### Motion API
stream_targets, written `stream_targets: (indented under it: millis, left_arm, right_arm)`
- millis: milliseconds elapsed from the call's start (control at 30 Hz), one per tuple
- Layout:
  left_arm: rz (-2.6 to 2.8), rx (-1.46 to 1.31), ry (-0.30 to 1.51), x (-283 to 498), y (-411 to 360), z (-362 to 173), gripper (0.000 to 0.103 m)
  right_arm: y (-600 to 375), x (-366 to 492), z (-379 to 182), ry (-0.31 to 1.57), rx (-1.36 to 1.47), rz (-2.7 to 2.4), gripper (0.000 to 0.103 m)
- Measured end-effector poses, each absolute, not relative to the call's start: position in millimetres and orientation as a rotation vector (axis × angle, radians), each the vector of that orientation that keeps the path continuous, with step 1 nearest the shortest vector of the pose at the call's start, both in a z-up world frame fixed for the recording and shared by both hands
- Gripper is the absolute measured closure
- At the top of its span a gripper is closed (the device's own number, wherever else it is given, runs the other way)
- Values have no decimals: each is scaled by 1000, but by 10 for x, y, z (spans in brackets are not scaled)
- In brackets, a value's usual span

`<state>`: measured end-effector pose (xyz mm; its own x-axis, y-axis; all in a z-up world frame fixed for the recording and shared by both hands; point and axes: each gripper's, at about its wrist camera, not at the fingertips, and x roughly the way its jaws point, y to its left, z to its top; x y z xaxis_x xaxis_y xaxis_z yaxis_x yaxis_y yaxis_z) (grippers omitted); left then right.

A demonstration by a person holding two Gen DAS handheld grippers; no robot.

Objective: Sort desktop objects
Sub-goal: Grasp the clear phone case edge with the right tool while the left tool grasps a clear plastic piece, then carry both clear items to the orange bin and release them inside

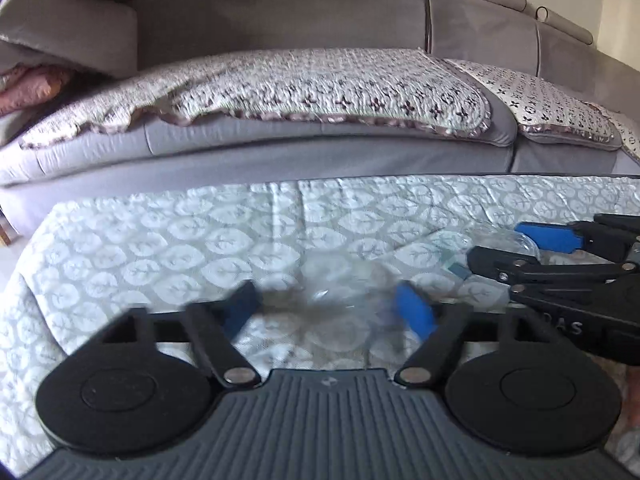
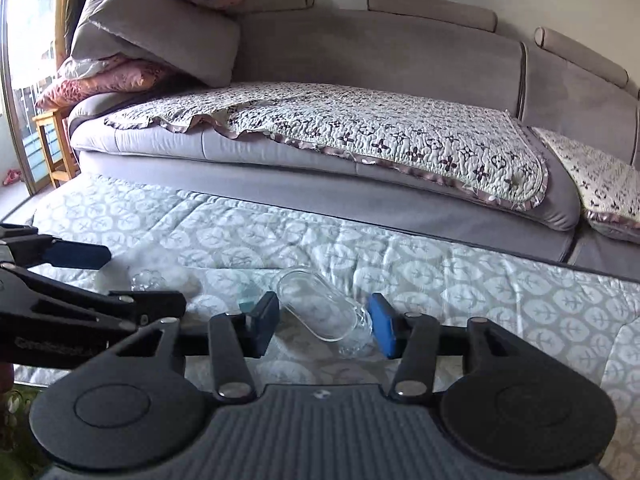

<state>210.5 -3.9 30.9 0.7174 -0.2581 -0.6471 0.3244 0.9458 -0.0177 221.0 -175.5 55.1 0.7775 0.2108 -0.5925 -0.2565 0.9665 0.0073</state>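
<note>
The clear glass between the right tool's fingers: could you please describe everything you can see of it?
The clear glass is a transparent, colourless tumbler that looks like glass, with a patterned thick base. It lies on its side on the leaf-patterned quilted cover, its open rim pointing away from the camera and its base near the blue pad. It sits between the right tool fingers, which are spread; contact with the pads cannot be confirmed. It appears empty.
</note>
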Motion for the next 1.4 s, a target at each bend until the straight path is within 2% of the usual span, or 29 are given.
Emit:
stream_targets:
  millis: [33, 100, 133, 233, 267, 300, 867, 1400]
  left_arm:
    - [-327, 91, 703, 2111, -23, 328, 61]
    - [-335, 60, 717, 2109, 49, 360, 68]
    - [-345, 47, 723, 2136, 52, 369, 76]
    - [-355, 37, 729, 2086, 92, 388, 76]
    - [-356, 39, 731, 2074, 85, 385, 76]
    - [-355, 39, 731, 2052, 91, 385, 77]
    - [-387, 28, 697, 1627, 38, 741, 77]
    - [-419, 28, 653, 583, -206, 1333, 77]
  right_arm:
    - [-1769, 2199, 552, 632, -69, 251, 56]
    - [-1793, 2182, 552, 633, -59, 247, 56]
    - [-1799, 2168, 552, 633, -56, 243, 56]
    - [-1829, 2096, 544, 631, -43, 230, 56]
    - [-1844, 2072, 545, 635, -37, 226, 70]
    - [-1863, 2044, 549, 633, -34, 219, 90]
    - [-2061, 1434, 726, 663, 23, 215, 89]
    - [-2463, -31, 1358, 621, 111, 254, 89]
